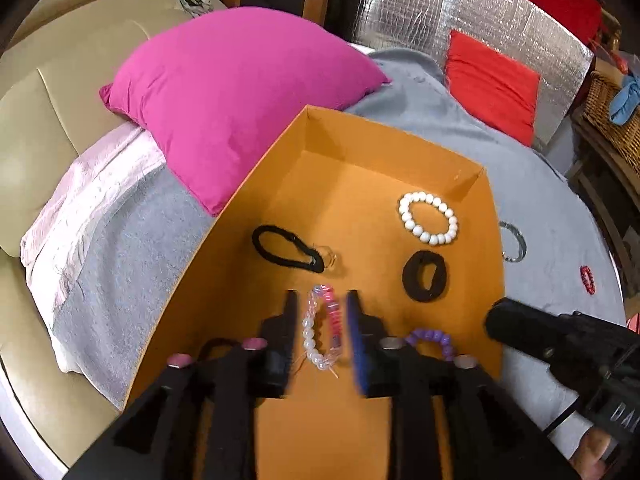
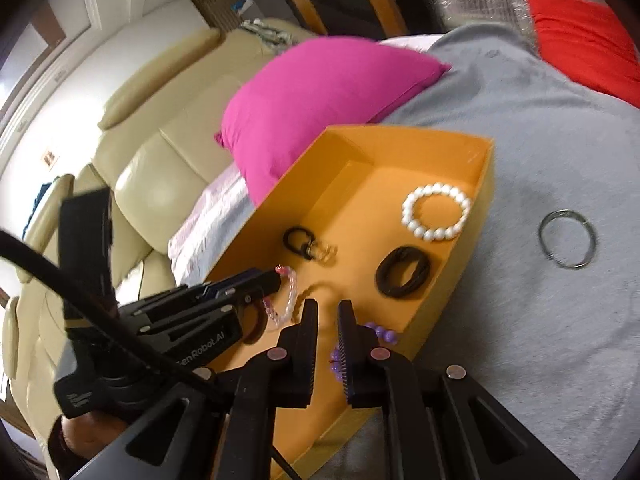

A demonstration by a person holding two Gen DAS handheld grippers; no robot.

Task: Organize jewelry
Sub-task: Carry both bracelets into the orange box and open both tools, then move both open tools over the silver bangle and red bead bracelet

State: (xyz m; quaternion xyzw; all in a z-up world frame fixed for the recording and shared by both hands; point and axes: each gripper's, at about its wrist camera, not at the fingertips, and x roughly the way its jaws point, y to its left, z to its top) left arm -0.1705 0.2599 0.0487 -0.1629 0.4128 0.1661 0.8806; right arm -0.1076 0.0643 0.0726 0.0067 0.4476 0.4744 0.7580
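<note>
We count 6 pieces inside the orange box [image 1: 280, 184], among them the white bead bracelet [image 1: 428, 219] by its far right corner. Our left gripper [image 1: 322, 326] stands parted around the pink-and-clear bracelet [image 1: 320, 330], not pressing it. Our right gripper [image 2: 327, 312] is nearly closed, empty. Outside the box, to its right, 1 metal bangle [image 2: 567, 239] and 1 red ring [image 1: 587, 280] remain.
</note>
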